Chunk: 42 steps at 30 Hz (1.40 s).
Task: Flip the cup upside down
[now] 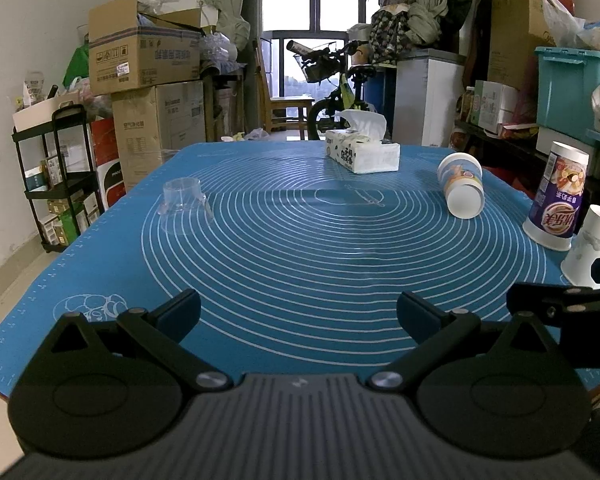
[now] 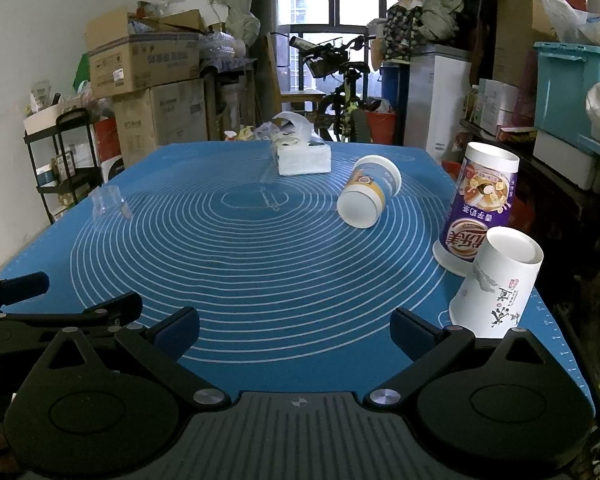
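My left gripper [image 1: 298, 314] and right gripper [image 2: 295, 330] both gape wide, holding nothing, low over the blue mat [image 2: 260, 280]. At two o'clock from the right one, a white cup [image 2: 496, 284] and purple cup [image 2: 478, 204] stand inverted. Farther, at one o'clock, the orange-banded cup [image 2: 368, 196] lies sideways; a tissue box [image 2: 302, 156] sits beyond.
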Motion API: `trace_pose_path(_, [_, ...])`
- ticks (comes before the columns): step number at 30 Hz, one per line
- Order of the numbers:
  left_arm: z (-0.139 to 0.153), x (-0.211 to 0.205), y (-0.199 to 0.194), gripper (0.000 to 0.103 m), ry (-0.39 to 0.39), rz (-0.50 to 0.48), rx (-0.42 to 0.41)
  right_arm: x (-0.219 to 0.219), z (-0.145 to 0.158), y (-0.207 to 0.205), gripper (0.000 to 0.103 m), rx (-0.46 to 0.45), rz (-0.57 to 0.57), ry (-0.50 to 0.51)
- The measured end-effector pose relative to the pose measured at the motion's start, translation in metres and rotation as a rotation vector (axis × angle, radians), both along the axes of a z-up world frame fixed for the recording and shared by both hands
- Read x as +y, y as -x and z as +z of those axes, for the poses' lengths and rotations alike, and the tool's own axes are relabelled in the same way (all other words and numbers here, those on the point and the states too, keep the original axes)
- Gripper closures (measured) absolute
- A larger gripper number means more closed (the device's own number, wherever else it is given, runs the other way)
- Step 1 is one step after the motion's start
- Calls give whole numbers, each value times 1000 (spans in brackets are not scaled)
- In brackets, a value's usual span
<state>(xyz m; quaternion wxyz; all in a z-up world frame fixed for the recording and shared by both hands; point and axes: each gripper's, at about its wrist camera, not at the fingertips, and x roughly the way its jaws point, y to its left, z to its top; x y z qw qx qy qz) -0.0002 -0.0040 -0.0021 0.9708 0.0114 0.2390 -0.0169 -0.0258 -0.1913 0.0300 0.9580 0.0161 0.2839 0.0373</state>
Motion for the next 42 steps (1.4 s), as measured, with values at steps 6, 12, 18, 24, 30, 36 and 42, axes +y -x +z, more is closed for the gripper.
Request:
trace_pose_path(6, [0, 0, 0, 0, 0, -1, 0, 0, 0, 0, 2, 0, 0, 2])
trace_pose_path(12, [0, 0, 0, 0, 0, -1, 0, 0, 0, 0, 2, 1, 0, 2])
trace_pose_path(18, [0, 0, 0, 0, 1, -1, 1, 3, -1, 1, 2, 2, 1, 3])
trace_pose_path(24, [0, 0, 0, 0, 0, 0, 2, 3, -1, 1, 2, 2, 0, 3])
trace_pose_path(30, [1, 0, 0, 0, -1, -1, 2, 4, -5, -3, 2, 7, 6, 3])
trace_pose_path(36, [2, -2, -2, 0, 7, 11, 3, 2, -5, -5, 2, 12, 8, -6])
trace_pose_path(42, [12, -13, -10, 0, 9, -5, -4, -12, 9, -16, 2, 10, 15, -38])
